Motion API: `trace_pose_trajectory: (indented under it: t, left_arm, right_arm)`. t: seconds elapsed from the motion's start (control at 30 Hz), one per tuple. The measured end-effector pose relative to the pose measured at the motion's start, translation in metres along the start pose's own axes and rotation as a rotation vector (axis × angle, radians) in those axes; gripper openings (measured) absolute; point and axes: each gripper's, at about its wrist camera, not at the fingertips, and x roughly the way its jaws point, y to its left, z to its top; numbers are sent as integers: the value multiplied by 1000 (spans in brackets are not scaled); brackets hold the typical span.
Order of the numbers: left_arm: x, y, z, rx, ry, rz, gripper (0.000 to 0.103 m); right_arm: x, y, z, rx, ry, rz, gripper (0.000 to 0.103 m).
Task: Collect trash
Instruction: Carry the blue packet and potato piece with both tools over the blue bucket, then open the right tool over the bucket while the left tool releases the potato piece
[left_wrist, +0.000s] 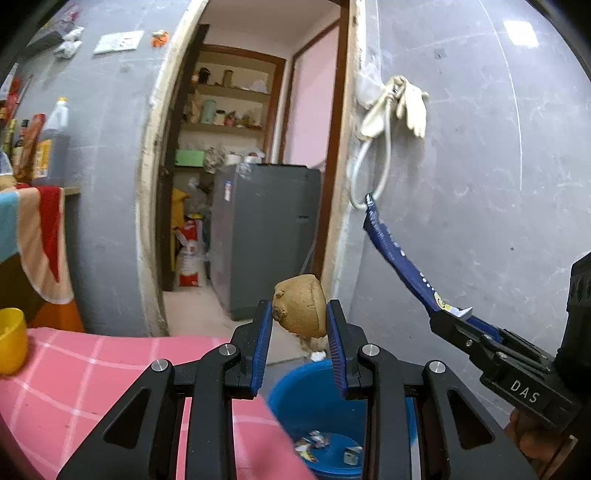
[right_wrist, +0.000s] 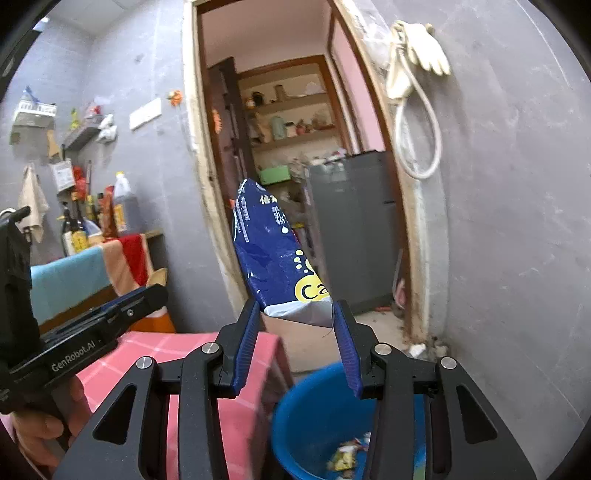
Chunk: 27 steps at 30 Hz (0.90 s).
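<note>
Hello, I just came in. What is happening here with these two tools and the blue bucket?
A person is collecting trash with a handheld gripper in each hand. The left gripper is shut on a brown fruit peel, and the right gripper is shut on a flattened blue carton. Both are held above a blue bucket on the floor beside a table with a pink checked cloth. A few wrappers already lie in the bucket; neither held item has been dropped yet.

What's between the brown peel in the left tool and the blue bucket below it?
Nothing: in the left wrist view only open air separates the peel from the bucket.
</note>
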Motion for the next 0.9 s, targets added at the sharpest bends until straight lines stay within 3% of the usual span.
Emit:
trace_pose_trajectory:
  t: [0.23, 0.33, 0.53, 0.9]
  left_arm:
    - [43, -17, -16, -16, 113, -30, 25]
    - [66, -18, -23, -34, 185, -32, 25]
    - [107, -12, -47, -82, 333, -26, 26]
    - [130, -2, -75, -120, 465, -37, 27]
  right_arm:
    - [9, -36, -22, 50, 69, -45, 38]
    - [19, -49, -33, 75, 111, -52, 30]
    - [49, -68, -62, 126, 214, -54, 30]
    - [48, -78, -75, 149, 239, -73, 31]
